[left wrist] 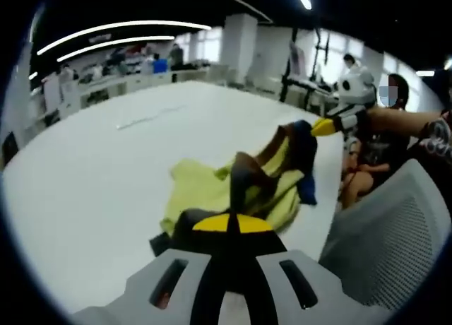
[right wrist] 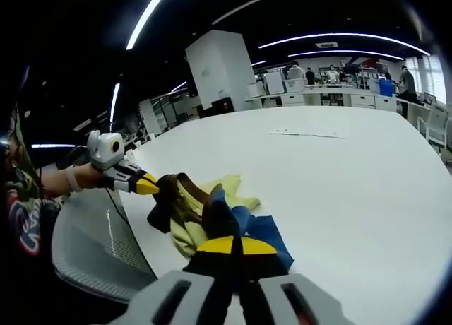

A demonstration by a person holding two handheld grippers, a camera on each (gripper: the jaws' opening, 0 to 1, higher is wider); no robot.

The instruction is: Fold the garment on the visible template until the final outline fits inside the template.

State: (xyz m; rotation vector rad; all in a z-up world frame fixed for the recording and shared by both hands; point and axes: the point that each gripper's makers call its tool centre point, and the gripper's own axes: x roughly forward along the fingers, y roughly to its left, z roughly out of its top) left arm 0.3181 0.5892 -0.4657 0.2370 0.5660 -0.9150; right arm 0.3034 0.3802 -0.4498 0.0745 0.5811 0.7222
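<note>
A yellow-green garment (left wrist: 194,191) with brown and blue parts lies bunched near the edge of a white table (left wrist: 106,169). In the left gripper view my left gripper (left wrist: 229,225) is shut on a dark brown fold that lifts off the table. My right gripper (left wrist: 321,127) comes in from the right, shut on the raised blue and brown edge. In the right gripper view my right gripper (right wrist: 235,246) holds the blue and brown cloth of the garment (right wrist: 233,187), and my left gripper (right wrist: 148,186) pinches a brown fold at the left.
A grey mesh chair (left wrist: 381,240) stands against the table edge, and it appears again as the chair (right wrist: 92,247). A person (left wrist: 381,148) sits beyond it. A thin line (right wrist: 307,134) lies far out on the table (right wrist: 339,198). Desks and people fill the room behind.
</note>
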